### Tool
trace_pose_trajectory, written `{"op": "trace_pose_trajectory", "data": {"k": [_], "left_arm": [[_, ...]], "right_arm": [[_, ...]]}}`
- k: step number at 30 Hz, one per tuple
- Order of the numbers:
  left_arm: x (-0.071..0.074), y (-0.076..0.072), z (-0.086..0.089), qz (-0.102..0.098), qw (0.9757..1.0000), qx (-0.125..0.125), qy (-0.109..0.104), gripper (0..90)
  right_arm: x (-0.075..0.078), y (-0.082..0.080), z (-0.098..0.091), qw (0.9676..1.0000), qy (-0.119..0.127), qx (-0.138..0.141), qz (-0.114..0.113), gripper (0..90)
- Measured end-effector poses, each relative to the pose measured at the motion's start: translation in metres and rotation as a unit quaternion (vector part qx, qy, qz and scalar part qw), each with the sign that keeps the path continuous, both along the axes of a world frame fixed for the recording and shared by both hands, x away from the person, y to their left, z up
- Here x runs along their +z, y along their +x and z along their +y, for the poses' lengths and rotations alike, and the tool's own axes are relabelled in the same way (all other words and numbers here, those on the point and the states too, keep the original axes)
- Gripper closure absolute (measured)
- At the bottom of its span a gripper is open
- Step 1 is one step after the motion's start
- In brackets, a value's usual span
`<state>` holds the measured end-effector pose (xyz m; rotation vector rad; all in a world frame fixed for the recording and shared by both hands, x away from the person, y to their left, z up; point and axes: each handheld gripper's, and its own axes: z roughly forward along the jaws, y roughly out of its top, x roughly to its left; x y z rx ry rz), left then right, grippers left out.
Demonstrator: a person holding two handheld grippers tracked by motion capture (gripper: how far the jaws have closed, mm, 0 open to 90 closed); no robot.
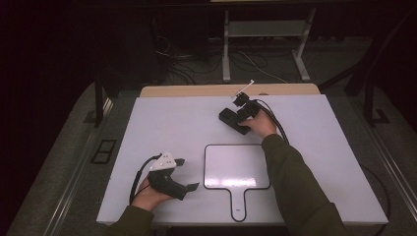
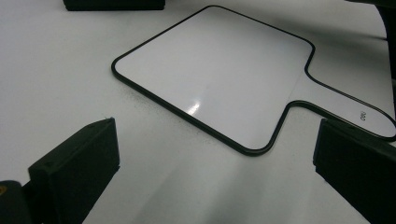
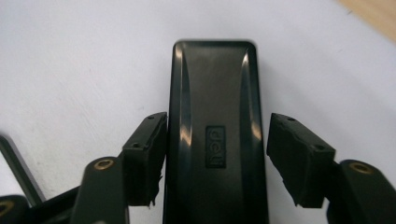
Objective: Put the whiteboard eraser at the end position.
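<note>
two jaws of the right gripper (image 3: 215,158) straddle the black eraser (image 3: 215,126) at the table's (image 1: 162,123) far side, its long axis along them, not yet clamped. the left gripper (image 1: 183,173) waits agape beside the whiteboard paddle (image 1: 236,166).

A lab: white table (image 1: 172,123), floor cables (image 1: 196,61), metal stand (image 1: 226,49).

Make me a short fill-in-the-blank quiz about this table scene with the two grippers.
1. The right gripper straddles a black ____ lying on the table.
2. The small whiteboard has its handle pointing ____ the person.
3. The left gripper's jaws are ____ and hold nothing.

Missing words: eraser; toward; open
</note>
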<state>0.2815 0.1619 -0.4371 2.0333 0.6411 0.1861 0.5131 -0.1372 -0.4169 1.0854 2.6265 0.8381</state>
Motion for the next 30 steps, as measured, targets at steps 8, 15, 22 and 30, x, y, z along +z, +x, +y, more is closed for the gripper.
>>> {"op": "trace_pose_trajectory", "data": {"k": [8,15,22,30], "left_arm": [[0.000,0.002,-0.001,0.002,1.0000,0.003,-0.006,0.0],[0.000,0.002,-0.001,0.002,1.0000,0.003,-0.002,0.0],[0.000,0.001,-0.001,0.002,1.0000,0.001,0.000,0.0],[0.000,0.001,-0.001,0.003,1.0000,0.003,-0.001,0.0]], "right_arm": [[0.016,-0.005,-0.008,0.9993,0.036,-0.002,-0.003,31.1],[0.026,-0.016,-0.016,0.9975,0.069,0.006,-0.012,31.2],[0.031,-0.031,-0.023,0.9971,0.069,0.002,-0.030,26.0],[0.038,-0.053,-0.031,0.9951,0.067,-0.010,-0.072,13.2]]}}
